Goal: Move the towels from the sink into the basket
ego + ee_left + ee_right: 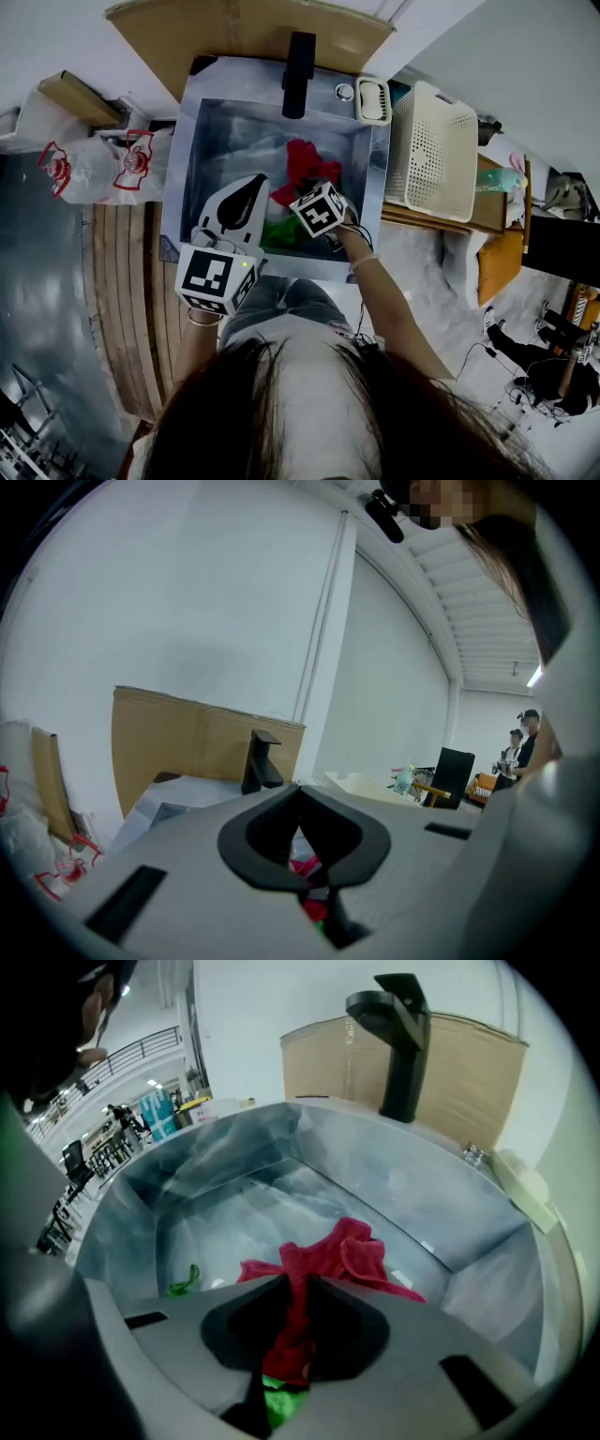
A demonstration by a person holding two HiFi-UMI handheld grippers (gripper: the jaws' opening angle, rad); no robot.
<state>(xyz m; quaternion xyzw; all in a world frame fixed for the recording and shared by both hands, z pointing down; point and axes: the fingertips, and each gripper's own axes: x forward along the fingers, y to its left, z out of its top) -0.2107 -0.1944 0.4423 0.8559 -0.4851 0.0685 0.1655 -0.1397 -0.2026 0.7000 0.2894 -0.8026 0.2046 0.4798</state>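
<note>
Low in the sink (201,155), the right gripper (298,1277) pinched a fold of the red towel (352,1252). The left gripper (301,795), jaws together and empty, sat at nine o'clock. Such a thin pinch could slip before the three-o'clock basket (436,141).

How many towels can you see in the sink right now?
2. A red towel is pinched in the right tongs. A green towel lies beneath it, toward the near side of the sink. More could be hidden underneath them.
</note>
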